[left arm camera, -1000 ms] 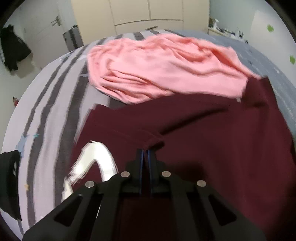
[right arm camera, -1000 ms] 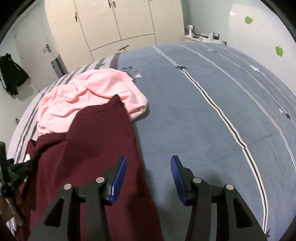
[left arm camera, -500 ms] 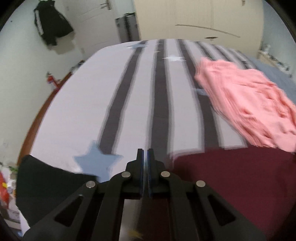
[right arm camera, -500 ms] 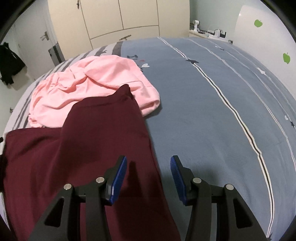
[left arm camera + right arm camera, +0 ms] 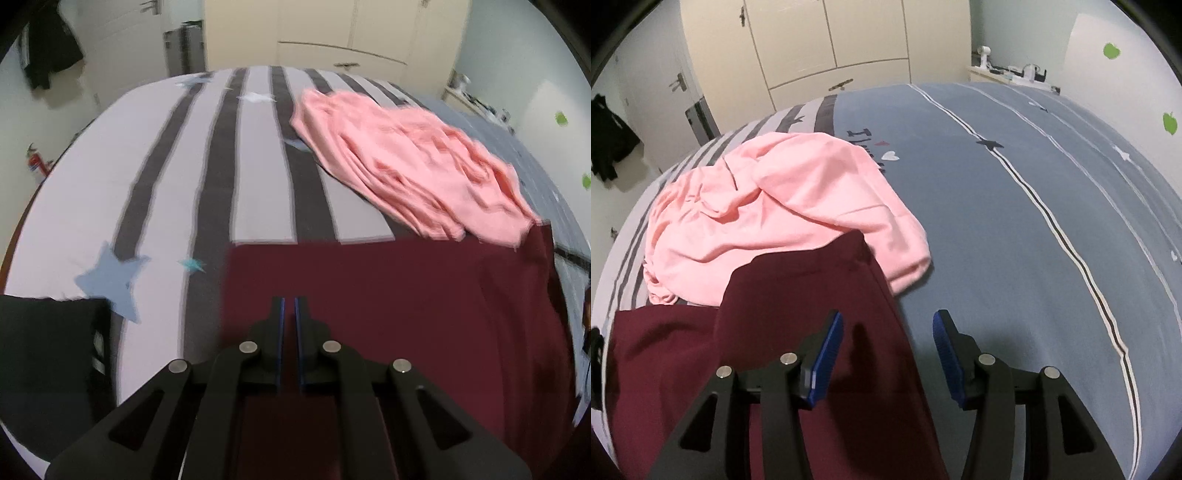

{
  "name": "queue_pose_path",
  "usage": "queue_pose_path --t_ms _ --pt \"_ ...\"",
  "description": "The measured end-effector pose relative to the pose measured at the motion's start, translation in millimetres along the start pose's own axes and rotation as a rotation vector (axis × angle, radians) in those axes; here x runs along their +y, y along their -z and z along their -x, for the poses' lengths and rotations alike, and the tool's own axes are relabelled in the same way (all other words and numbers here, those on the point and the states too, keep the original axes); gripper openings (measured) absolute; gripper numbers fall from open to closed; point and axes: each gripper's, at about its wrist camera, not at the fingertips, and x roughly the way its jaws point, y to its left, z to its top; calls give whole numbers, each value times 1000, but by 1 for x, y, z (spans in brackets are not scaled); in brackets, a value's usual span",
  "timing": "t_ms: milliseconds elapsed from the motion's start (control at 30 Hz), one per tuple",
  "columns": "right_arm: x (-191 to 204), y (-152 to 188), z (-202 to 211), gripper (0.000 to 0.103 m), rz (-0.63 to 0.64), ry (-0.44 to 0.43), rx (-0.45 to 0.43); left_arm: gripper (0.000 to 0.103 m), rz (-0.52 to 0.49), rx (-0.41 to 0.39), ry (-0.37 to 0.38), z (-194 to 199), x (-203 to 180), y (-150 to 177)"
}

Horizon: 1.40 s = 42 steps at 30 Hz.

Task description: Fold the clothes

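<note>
A dark maroon garment (image 5: 406, 314) lies flat on the bed, and it also shows in the right wrist view (image 5: 812, 325). A crumpled pink garment (image 5: 406, 166) lies beyond it, its near edge under the maroon cloth's far corner; it also shows in the right wrist view (image 5: 783, 206). My left gripper (image 5: 289, 306) is nearly shut with a thin gap, over the maroon garment's left part; no cloth shows between its pads. My right gripper (image 5: 888, 332) is open and empty above the maroon garment's right edge.
The bed cover is striped grey and white (image 5: 184, 177) on the left and blue-grey (image 5: 1015, 221) on the right. A black item (image 5: 48, 350) lies at the near left edge. Wardrobes (image 5: 831, 44) and a door stand beyond the bed.
My left gripper, shut on a fold of the maroon garment a second ago, has swung left and back and no longer holds cloth. The maroon garment now lies spread flat. The right gripper stays open.
</note>
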Motion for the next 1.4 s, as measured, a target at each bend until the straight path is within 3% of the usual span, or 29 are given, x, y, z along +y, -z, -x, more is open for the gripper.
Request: queue_pose_path --t_ms 233,267,300,333,567,733,867,933,1100,1200,1267,1400 --pt "8 -16 -23 45 77 -5 49 4 57 67 -49 -28 0 18" --pt "8 -18 -24 20 84 -3 56 4 57 69 -55 -30 0 19" --pt "8 -20 -25 4 91 -1 62 4 56 70 -59 -31 -1 20" --pt "8 -21 -23 2 96 -2 59 4 56 72 -65 -31 -2 20" --pt "-18 -37 21 2 67 -19 -34 4 38 75 -99 -29 -5 20" --pt "-31 -25 -32 2 73 12 120 4 30 77 -118 -30 -6 20" --pt "-38 -24 -57 3 13 61 163 4 14 80 -127 -32 -7 18" --pt "-43 -28 -54 7 -2 92 143 4 19 75 -128 -29 -6 17" --pt "-60 -28 -7 8 -28 60 59 4 88 17 -129 -2 2 14" --pt "-65 -14 28 20 -33 9 15 5 120 -31 -114 25 5 17" --pt "-68 4 56 29 -37 -13 -22 11 124 -65 -102 50 3 25" --pt "-64 51 97 30 -38 -18 -31 18 160 -98 -71 91 1 48"
